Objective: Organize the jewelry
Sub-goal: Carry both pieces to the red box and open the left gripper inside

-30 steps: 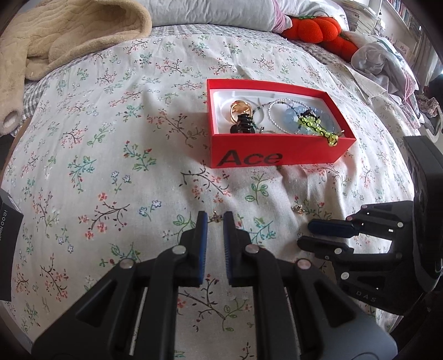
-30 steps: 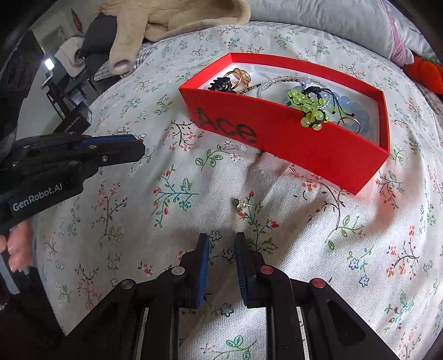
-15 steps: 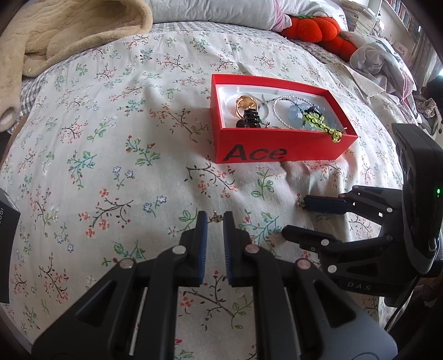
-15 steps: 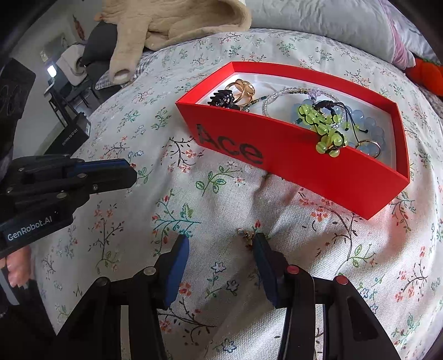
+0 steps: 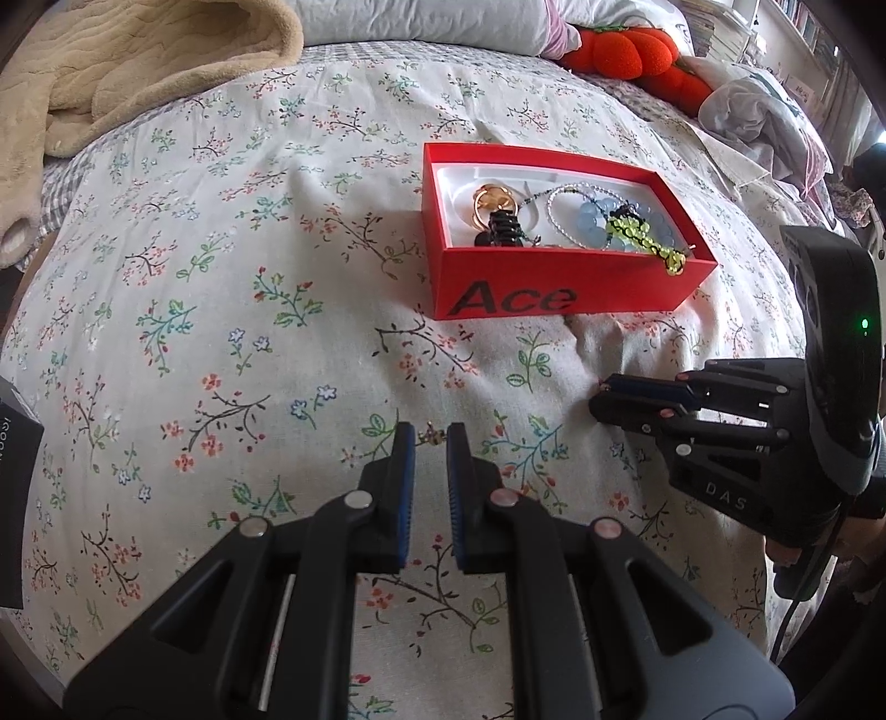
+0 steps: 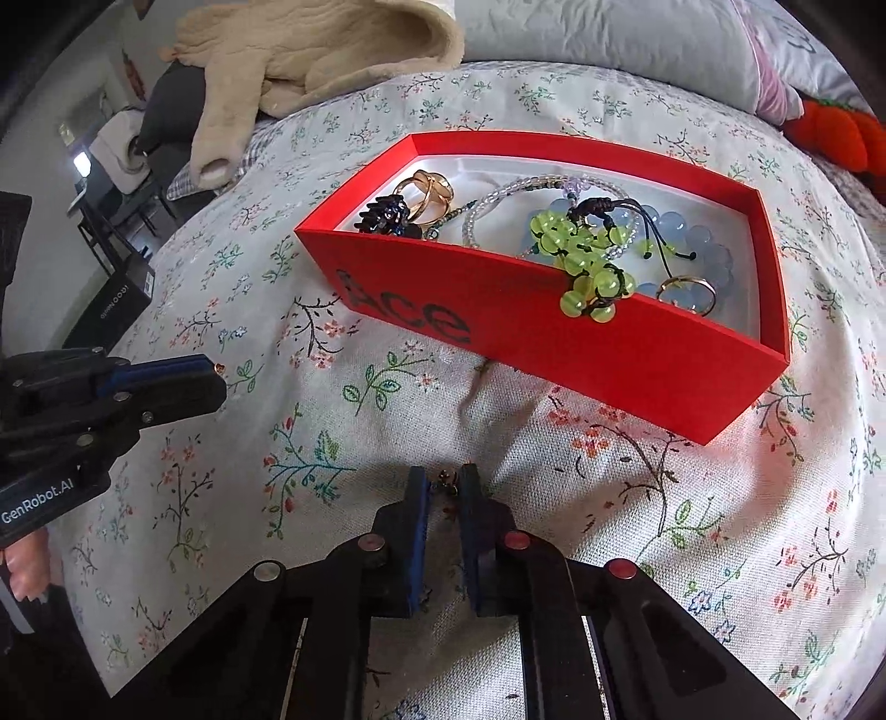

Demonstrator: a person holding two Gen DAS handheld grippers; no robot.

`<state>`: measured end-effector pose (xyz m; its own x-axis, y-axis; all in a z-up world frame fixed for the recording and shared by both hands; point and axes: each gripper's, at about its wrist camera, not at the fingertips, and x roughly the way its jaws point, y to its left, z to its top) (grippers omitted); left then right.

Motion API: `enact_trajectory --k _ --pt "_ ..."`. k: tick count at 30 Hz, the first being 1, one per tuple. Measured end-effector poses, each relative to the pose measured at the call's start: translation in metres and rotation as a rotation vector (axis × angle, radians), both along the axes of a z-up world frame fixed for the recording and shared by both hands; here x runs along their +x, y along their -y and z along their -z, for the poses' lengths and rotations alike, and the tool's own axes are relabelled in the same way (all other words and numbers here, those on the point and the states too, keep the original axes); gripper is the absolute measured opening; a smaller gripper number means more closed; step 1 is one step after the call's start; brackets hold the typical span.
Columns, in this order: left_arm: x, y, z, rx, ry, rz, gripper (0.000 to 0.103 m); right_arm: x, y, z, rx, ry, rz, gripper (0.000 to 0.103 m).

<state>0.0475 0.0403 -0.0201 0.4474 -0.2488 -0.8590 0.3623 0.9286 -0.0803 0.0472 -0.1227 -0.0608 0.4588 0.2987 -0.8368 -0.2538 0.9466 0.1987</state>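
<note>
Two small earrings are my concern, one at each set of fingers. My left gripper (image 5: 425, 437) is clenched on a tiny gold-toned earring (image 5: 431, 436) right at the tips, low over the floral bedspread (image 5: 221, 310); that grasp reads the same as half a second ago. My right gripper (image 6: 444, 487) has narrowed since then: its blue-padded fingers, spread wide around the second earring (image 6: 446, 482), are now clamped on it, pressing a dent into the soft cotton.

Red cardboard box (image 6: 554, 354), rectangular, black "Ace" lettering on its near wall, white lining, sits just beyond the right gripper. Inside: a black toothed hair claw (image 6: 387, 217) against gold rings (image 6: 426, 188) at the left end; a thin strand of clear seed beads (image 6: 498, 194); a bracelet of glossy lime-green round beads (image 6: 581, 260) knotted on black cord, draped over the near wall; pale blue translucent beads (image 6: 703, 243); a thin gold hoop (image 6: 686, 288) at the right end.

Farther up the bed: a beige quilted fleece blanket (image 5: 111, 66), grey pillow (image 5: 415, 22), orange plush pumpkin (image 5: 626, 50).
</note>
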Motion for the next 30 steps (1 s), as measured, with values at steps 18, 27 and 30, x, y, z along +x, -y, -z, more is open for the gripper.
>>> enact_trajectory --k 18,27,30 --pt "-0.001 0.001 -0.026 -0.041 0.059 -0.047 0.013 -0.030 0.044 -0.056 0.009 0.074 0.058 0.010" --pt "0.008 0.020 -0.048 -0.090 0.110 -0.073 0.013 -0.026 0.066 -0.087 0.007 0.155 0.142 0.011" --pt "0.013 0.033 -0.051 -0.108 0.120 -0.071 0.013 -0.020 0.067 -0.090 0.008 0.163 0.154 0.011"
